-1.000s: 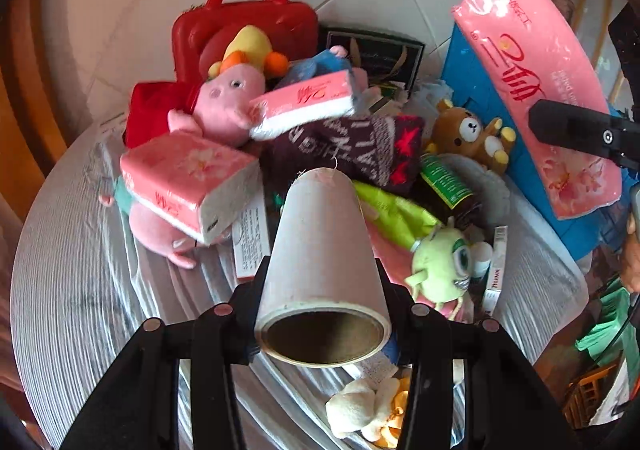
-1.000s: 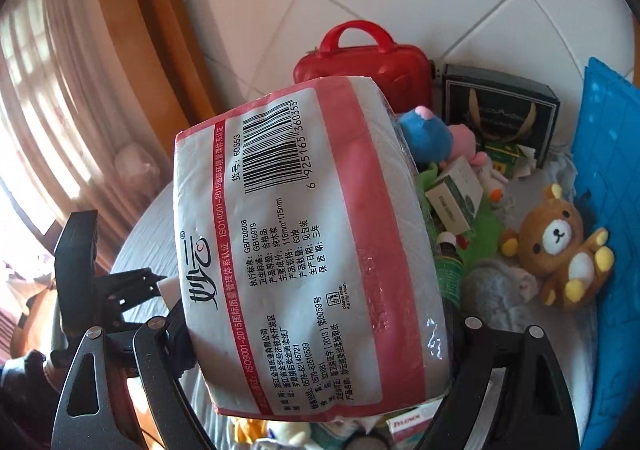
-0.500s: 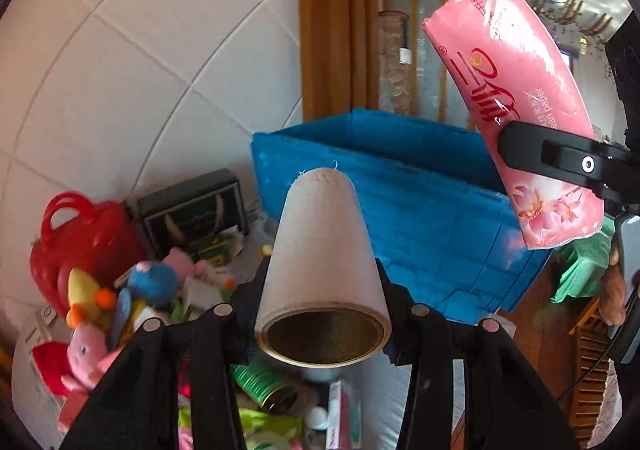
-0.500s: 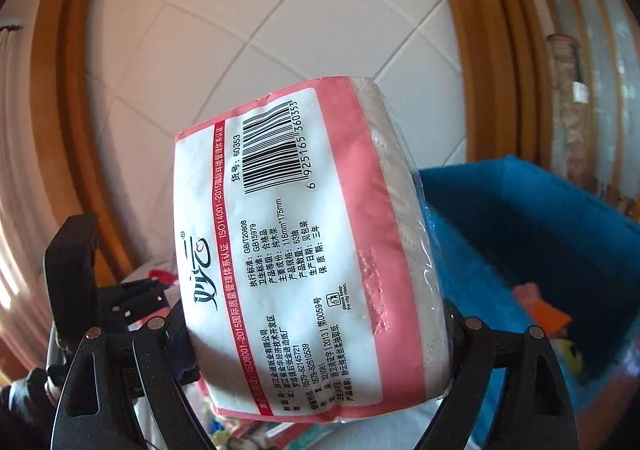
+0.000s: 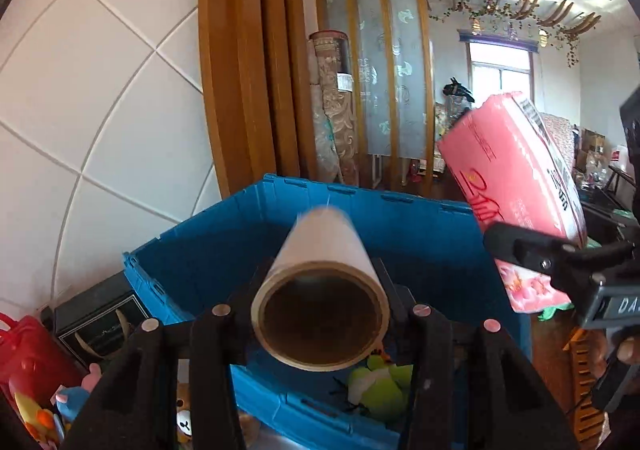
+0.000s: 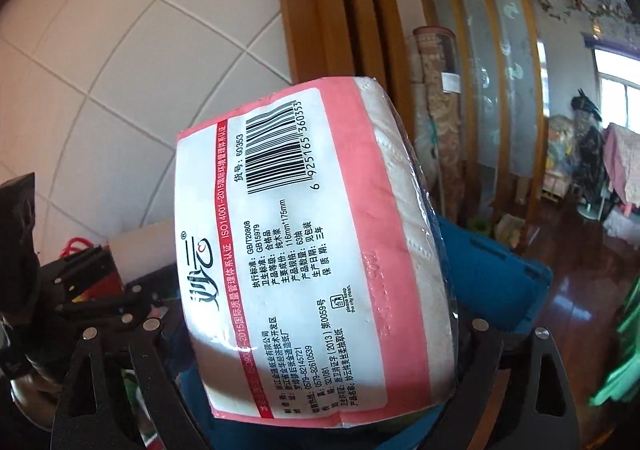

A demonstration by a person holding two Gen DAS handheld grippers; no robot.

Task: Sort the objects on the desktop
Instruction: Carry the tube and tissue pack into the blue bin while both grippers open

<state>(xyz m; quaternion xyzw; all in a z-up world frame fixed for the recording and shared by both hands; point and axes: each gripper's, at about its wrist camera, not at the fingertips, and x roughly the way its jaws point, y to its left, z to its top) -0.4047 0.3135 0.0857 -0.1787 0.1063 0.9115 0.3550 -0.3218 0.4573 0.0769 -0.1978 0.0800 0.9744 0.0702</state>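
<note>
Cardboard tube (image 5: 320, 290) sat between the fingers of the left tool (image 5: 320, 334), its open end toward the camera. The jaws were opening; the tube looked tilted and slightly blurred, so probably already slipping free. Just beyond and below it was the blue crate (image 5: 420, 246), with a green plush toy (image 5: 380, 382) on its floor. So the tube hung over the crate's near wall, about right for a drop.

Right tool (image 6: 320, 378) carried the pink tissue pack (image 6: 312, 250), barcode label up. Its jaws were opening too, with the pack between them; whether the pads were pressing on it couldn't be told. From the left wrist view the pack sat above the crate's right rim, not clearly inside.

Judgement: the release step is under way on both sides. To do it well, the right tool should be further over the crate before letting go, or the pack may catch the rim and fall outside. Low drops would beat throws.

Further left on the bench: black box (image 5: 96, 318), red case (image 5: 28, 362).
</note>
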